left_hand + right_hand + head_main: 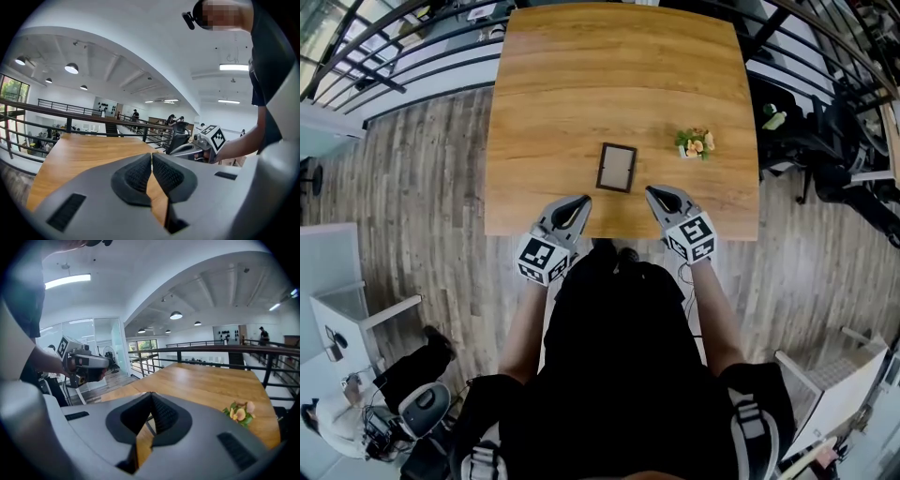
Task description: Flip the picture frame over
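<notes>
A small picture frame (617, 167) with a dark border lies flat on the wooden table (581, 75), near its front edge. My left gripper (584, 200) is shut and empty, its tip just short of the frame's near left corner. My right gripper (649, 191) is also shut and empty, just off the near right corner. Neither touches the frame. In the left gripper view the left gripper (151, 154) has its pads together, with the right gripper (206, 142) beyond it. In the right gripper view the right gripper (151, 393) is closed, with the left gripper (85, 363) opposite.
A little pot of flowers (696, 142) stands on the table to the right of the frame, and the flowers (240, 412) show again in the right gripper view. Railings (384, 56) and office chairs (825, 141) surround the table. A seated person (337, 422) is at the lower left.
</notes>
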